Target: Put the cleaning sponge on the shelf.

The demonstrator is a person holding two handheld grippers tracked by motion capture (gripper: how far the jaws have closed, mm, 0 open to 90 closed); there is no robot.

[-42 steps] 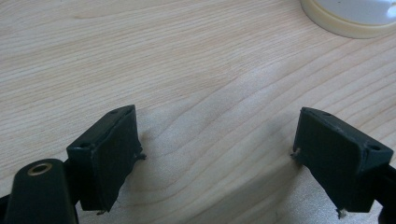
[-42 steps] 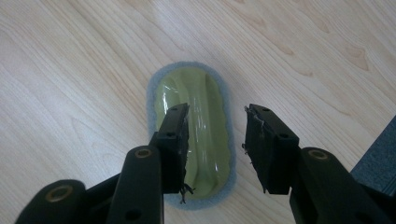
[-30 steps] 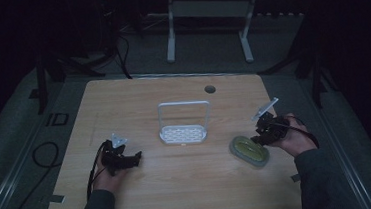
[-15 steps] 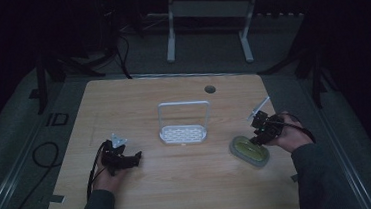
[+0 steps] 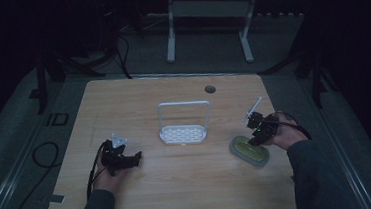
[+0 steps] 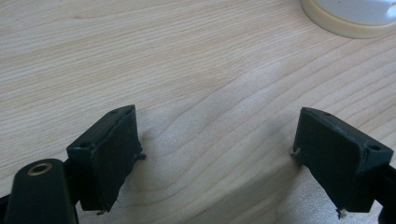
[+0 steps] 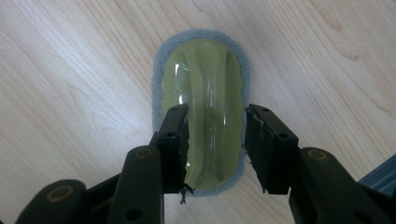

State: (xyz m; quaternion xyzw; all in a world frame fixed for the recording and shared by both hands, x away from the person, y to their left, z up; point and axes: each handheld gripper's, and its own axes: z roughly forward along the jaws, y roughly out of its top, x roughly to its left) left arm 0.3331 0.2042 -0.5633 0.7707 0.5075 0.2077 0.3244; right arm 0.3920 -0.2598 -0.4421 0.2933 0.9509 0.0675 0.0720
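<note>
Right gripper view is showing the key relation: an oval scrubbing pad (image 7: 201, 109), yellow-green clear plastic on top with a raised central ridge and a grey sponge rim, is lying flat on the wooden table (image 7: 70, 70) in the middle of the frame. Its long axis is running from top to bottom of the frame, in line with the right gripper (image 7: 216, 144). The two black jaws are standing partly open, one over each long side of the pad's lower half, so the ridge is sitting between them. Whether they are touching the pad yet is unclear.

High view is placing the pad (image 5: 250, 150) at the lower right of the table, directly under the right gripper (image 5: 257, 130) and the hand holding it. A white wire-handled rack (image 5: 183, 128) is standing at the centre. The left gripper (image 5: 122, 158) is resting well apart at the lower left.

Left gripper view is showing its jaws spread wide over bare wood, holding nothing, with a cream rim (image 6: 348, 21) at the upper right.

Judging from this, the right hand is nearer and a straight closing would grip the ridge.
</note>
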